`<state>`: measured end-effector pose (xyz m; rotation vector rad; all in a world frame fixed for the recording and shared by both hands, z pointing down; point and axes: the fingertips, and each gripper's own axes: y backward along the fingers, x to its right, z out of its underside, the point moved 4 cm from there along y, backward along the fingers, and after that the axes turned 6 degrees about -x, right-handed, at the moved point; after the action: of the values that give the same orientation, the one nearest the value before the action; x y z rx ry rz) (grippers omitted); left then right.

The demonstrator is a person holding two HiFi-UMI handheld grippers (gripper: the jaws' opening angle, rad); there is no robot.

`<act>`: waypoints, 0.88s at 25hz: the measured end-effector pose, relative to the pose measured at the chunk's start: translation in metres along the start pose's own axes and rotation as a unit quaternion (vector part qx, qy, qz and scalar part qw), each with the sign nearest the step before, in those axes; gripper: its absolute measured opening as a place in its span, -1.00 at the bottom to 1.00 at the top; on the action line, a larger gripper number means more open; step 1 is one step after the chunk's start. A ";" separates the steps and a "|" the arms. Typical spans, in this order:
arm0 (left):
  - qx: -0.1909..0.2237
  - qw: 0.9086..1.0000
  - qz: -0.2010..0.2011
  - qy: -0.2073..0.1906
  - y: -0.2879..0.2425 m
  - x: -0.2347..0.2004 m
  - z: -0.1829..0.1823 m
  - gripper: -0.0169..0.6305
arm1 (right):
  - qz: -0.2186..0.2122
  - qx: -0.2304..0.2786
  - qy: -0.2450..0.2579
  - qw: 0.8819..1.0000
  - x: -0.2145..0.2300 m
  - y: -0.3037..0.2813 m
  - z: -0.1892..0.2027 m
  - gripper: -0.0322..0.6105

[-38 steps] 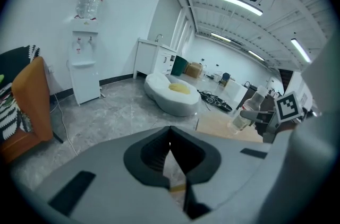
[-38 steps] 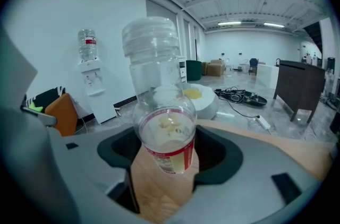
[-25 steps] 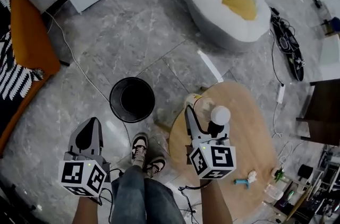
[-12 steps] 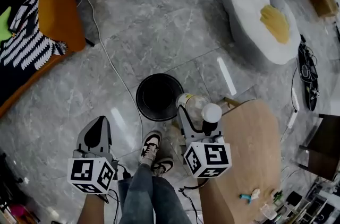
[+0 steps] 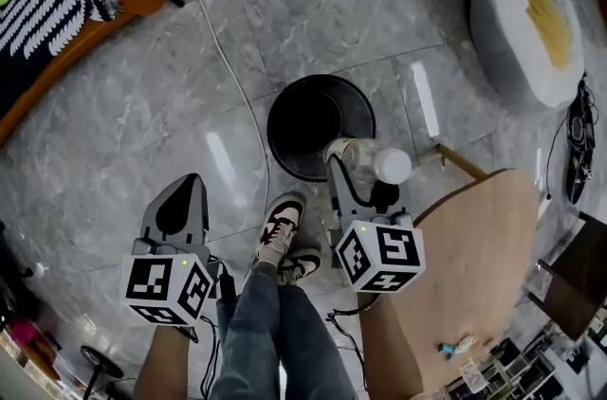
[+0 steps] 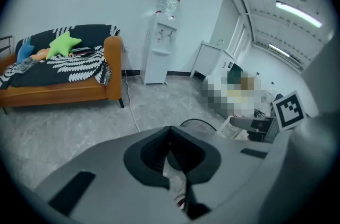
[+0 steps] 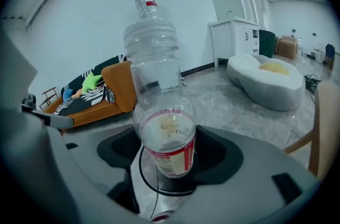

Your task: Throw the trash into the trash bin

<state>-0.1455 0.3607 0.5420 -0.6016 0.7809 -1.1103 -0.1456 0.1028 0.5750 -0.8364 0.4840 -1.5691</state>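
Beside the trash bin (image 5: 294,118) stand a wooden table (image 5: 465,265) and shoes (image 5: 283,227).

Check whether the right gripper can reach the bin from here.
Probably yes. The right gripper, shut on the bottle, hangs at the near rim of the bin, and the bottle appears to overlap that rim. Nothing lies between them; the table stands off to the side.

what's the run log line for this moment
right tongs: shut on plastic bottle | position: at trash bin rim, not yet dropped | left tongs: shut, empty
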 end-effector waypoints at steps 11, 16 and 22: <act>0.001 1.000 0.004 -0.003 -0.003 -0.001 -0.022 -0.98 | -0.001 -0.009 -0.022 1.000 -0.007 -0.008 -0.001 0.45; 0.001 1.000 0.020 -0.018 -0.007 0.018 -0.032 -0.98 | -0.002 0.005 -0.038 0.999 -0.002 0.008 -0.006 0.43; 0.002 0.999 0.040 -0.033 -0.010 0.043 -0.042 -0.98 | 0.001 0.022 -0.051 0.998 0.004 0.031 -0.012 0.39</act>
<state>-0.1744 0.3151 0.5137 -0.5947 0.7395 -1.0143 -0.1339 0.0909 0.5452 -0.8776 0.3760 -1.5217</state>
